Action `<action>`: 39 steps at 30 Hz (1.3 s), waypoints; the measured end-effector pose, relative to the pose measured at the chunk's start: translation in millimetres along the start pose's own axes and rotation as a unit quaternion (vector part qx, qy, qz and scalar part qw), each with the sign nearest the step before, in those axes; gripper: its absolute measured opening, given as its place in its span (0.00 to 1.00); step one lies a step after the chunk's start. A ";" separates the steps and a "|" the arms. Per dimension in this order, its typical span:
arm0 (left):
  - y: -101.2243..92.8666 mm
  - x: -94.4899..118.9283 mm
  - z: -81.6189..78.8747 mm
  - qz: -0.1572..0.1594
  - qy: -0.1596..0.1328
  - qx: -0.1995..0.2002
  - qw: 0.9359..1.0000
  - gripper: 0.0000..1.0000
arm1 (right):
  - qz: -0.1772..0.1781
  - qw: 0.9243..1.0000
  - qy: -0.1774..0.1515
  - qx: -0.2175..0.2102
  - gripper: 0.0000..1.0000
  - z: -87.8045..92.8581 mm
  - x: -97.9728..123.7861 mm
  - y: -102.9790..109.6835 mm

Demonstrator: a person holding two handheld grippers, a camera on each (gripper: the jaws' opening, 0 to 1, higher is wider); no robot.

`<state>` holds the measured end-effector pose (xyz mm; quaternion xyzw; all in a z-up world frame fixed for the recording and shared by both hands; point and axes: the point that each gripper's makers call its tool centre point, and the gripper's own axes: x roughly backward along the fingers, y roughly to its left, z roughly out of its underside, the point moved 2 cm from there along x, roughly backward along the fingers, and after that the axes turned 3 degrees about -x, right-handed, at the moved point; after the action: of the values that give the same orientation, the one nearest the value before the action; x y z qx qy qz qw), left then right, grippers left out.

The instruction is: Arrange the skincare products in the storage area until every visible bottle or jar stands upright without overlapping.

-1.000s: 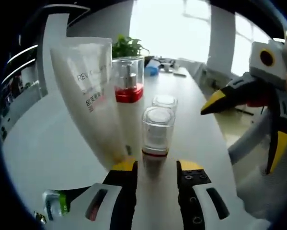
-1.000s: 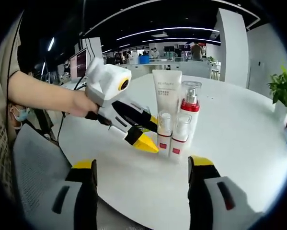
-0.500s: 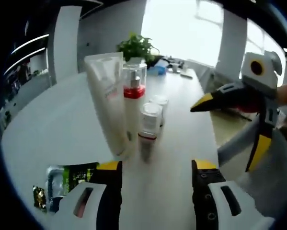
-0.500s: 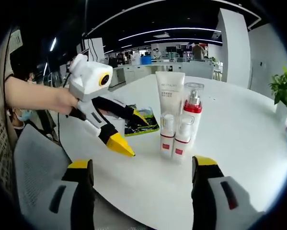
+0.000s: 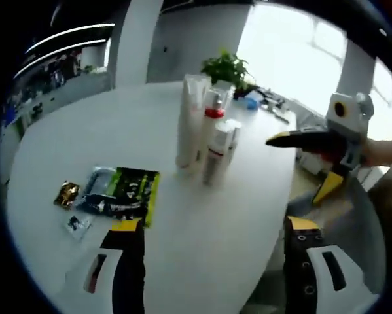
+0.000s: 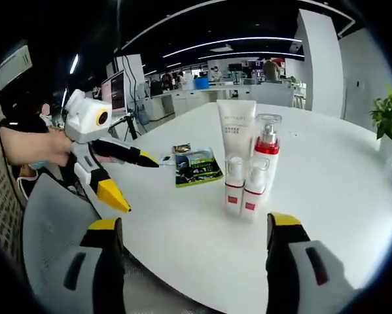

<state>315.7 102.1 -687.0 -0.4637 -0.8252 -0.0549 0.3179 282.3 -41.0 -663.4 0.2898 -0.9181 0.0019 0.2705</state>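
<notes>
On the white table (image 6: 353, 196), 4 upright skincare bottles (image 6: 248, 167) stand ahead of both wide-open, empty claws (image 6: 192, 239).

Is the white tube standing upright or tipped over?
Upright: the white tube stands on its cap end on the table, close behind the pump bottle and two small bottles.

White tube (image 6: 235, 134), red-collared pump bottle (image 6: 264, 149), two red-banded small bottles (image 6: 242, 188), green-black sachet (image 6: 196, 166), yellow-tipped claws.
</notes>
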 end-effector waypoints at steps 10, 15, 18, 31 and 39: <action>-3.7 42.9 21.1 -0.044 -0.024 0.045 0.998 0.97 | -0.002 1.000 -0.001 0.009 0.92 -0.7 3.9 6.9; -6.4 61.9 27.2 -0.063 -0.039 0.064 0.995 0.97 | -0.004 1.000 -0.004 0.010 0.93 1.7 11.3 13.7; -8.3 71.0 31.6 -0.073 -0.042 0.068 0.994 0.97 | -0.002 1.000 -0.007 0.004 0.93 6.2 16.3 17.3; -16.0 97.1 38.1 -0.100 -0.036 0.081 0.991 0.97 | 0.005 1.000 -0.015 0.008 0.94 8.2 20.3 16.4; -11.8 116.1 41.8 -0.134 -0.054 0.085 0.986 0.95 | 0.003 1.000 -0.011 0.017 0.95 9.9 19.3 17.5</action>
<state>243.7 196.4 -650.9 -0.3220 -0.8975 -0.0014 0.3013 254.8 -38.3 -659.6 0.2913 -0.9218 0.0152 0.2552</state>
